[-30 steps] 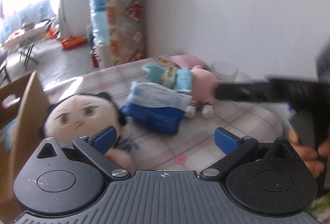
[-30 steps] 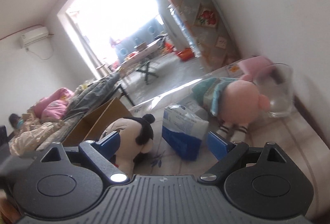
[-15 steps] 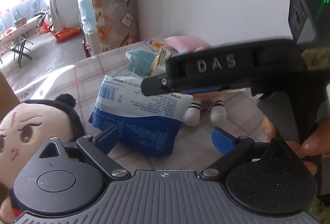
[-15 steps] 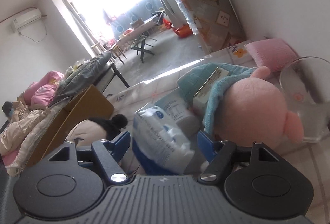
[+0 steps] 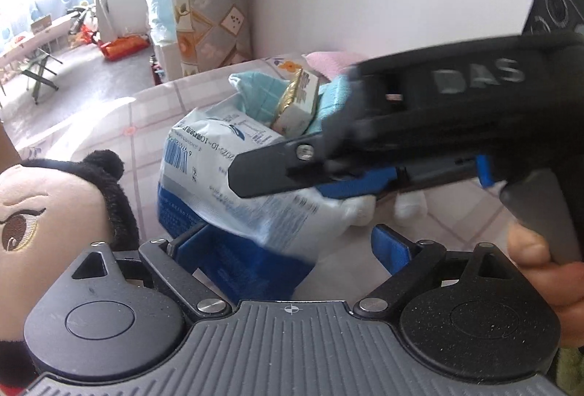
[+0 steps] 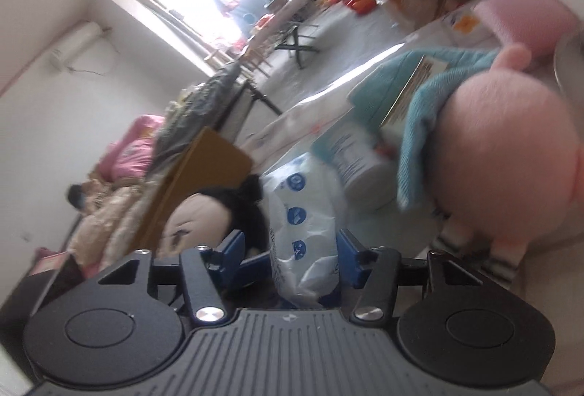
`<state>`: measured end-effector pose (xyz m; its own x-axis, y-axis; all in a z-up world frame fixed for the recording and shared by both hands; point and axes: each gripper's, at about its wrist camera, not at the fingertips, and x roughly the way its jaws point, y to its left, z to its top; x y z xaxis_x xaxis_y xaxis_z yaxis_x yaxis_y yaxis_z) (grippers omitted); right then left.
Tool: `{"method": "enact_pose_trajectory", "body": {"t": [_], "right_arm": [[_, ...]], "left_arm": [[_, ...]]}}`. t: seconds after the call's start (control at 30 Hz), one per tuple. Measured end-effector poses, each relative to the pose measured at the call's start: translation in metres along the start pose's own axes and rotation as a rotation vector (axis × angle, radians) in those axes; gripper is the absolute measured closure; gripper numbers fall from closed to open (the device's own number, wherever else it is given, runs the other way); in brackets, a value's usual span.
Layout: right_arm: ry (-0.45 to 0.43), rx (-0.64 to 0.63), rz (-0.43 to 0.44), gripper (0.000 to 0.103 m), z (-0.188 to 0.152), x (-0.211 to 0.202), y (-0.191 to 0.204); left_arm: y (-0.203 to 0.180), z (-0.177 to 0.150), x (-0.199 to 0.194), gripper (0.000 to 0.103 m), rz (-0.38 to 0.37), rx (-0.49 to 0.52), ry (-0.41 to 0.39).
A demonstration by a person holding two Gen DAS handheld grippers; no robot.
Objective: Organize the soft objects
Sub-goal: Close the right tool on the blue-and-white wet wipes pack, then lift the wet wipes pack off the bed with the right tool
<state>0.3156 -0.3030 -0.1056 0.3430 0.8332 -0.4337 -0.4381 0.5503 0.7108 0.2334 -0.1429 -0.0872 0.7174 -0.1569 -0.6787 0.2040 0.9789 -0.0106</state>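
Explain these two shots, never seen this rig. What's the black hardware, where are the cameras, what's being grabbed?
No robot here: a person holds handheld tongs in each hand, and a fisheye camera on each looks forward along its two blue-padded fingers. One picture is from the left tongs, the other from the right tongs. The right ones also cross the left view, with the person's hand on the grip. On the tablecloth lie a white-and-blue plastic package, a black-haired doll, a pink plush and a teal cloth. Both tongs have just been closing with the package between their fingers; neither visibly clamps it yet.
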Motion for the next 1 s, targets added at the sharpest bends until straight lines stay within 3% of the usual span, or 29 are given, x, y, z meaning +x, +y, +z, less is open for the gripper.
{"method": "enact_pose_trajectory", "body": {"t": [0.17, 0.57, 0.77, 1.0], "right_arm": [[0.003, 0.040, 0.070, 0.045, -0.016, -0.017, 0.008], [0.029, 0.051, 0.058, 0.045, -0.082, -0.060, 0.044], [0.060, 0.053, 0.050, 0.045, -0.102, -0.056, 0.057], [0.096, 0.023, 0.022, 0.045, -0.111, -0.044, 0.071]], "left_arm": [[0.003, -0.005, -0.012, 0.010, -0.074, -0.047, 0.012], [0.001, -0.054, -0.074, 0.010, -0.303, -0.139, 0.024], [0.008, -0.077, -0.102, 0.010, -0.331, -0.172, 0.005], [0.020, -0.090, -0.121, 0.010, -0.344, -0.133, -0.001]]}}
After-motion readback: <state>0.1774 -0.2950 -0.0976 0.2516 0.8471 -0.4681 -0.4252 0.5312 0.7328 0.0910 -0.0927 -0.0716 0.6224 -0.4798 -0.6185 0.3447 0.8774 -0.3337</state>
